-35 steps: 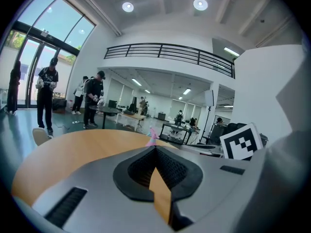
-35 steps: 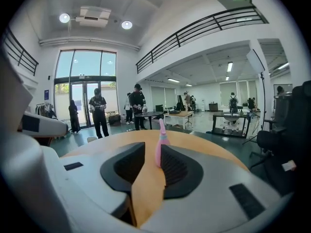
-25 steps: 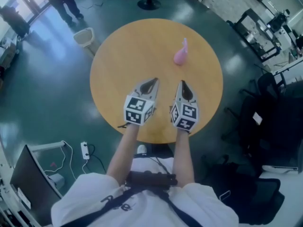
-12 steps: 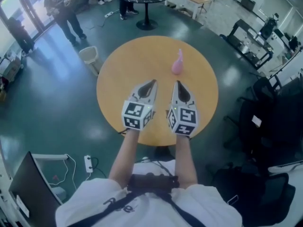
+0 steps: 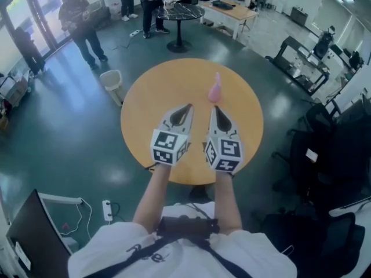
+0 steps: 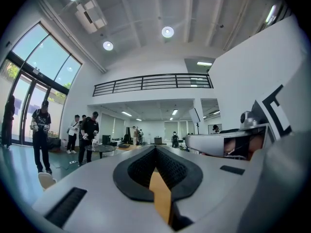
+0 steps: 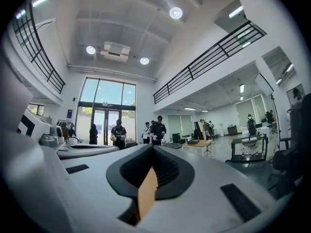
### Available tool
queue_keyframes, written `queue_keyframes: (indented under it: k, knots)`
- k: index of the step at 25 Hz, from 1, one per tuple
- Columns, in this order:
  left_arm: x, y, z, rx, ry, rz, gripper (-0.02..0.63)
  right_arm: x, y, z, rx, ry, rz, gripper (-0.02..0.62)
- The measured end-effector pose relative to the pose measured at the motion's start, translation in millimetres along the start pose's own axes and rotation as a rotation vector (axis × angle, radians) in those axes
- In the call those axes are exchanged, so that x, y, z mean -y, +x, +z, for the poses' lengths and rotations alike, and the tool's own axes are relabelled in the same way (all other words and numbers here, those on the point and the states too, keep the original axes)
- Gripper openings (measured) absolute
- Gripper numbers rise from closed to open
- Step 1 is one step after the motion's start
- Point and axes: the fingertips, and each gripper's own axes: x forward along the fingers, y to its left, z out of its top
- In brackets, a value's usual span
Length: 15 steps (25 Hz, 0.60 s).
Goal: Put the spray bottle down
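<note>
A pink spray bottle (image 5: 215, 90) stands upright on the far side of the round wooden table (image 5: 145, 114), with nothing touching it. My left gripper (image 5: 188, 106) and right gripper (image 5: 213, 108) hover side by side above the table's middle, pointing level toward the bottle but short of it. Both are shut with nothing held. In the left gripper view the left gripper (image 6: 155, 152) has its jaws together, and the right gripper's body (image 6: 228, 142) shows beside it. The right gripper (image 7: 153, 154) looks the same in the right gripper view. The bottle shows in neither gripper view.
A pale waste bin (image 5: 111, 80) stands on the floor left of the table. A small dark round table (image 5: 179, 11) and several people (image 5: 81, 22) are further back. Black chairs (image 5: 324, 143) crowd the right side. A monitor (image 5: 35, 236) sits near left.
Both grippers have risen above the table, staying side by side and shut. The pink bottle stands where it was. The head view has tilted up and shows more of the room.
</note>
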Motion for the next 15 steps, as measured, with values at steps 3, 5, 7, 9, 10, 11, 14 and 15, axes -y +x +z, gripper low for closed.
queue_keyframes:
  k: [3,5,7,9,10,11,14,15]
  knots:
    - [0.7,-1.5,2.9,0.011,0.008,-0.003,0.012,-1.5,-2.0,4.3,0.011,-0.002,-0.001,0.012]
    - [0.1,-1.7,4.8,0.018,0.010,-0.003,0.014,-3.5,-2.5,6.0,0.015,-0.010,0.002,0.012]
    - [-0.2,-1.7,6.8,0.024,0.007,-0.004,0.014,-5.2,-2.4,5.6,0.014,-0.018,0.005,0.012]
    - [-0.4,-2.3,6.5,0.023,0.001,-0.007,0.012,-7.4,-2.5,5.5,0.014,-0.024,0.008,0.012]
    - [-0.6,-2.8,7.3,0.025,0.001,-0.008,0.014,-8.6,-2.9,5.8,0.014,-0.026,0.009,0.012]
    - [-1.2,-3.4,8.6,0.030,0.001,-0.009,0.012,-9.9,-3.5,6.1,0.015,-0.026,0.010,0.012]
    - [-3.3,-5.2,10.2,0.036,-0.001,-0.006,0.012,-12.8,-4.8,5.5,0.014,-0.031,0.010,0.012]
    - [-3.9,-5.8,10.0,0.035,-0.004,-0.005,0.014,-13.5,-5.1,5.0,0.013,-0.032,0.010,0.012]
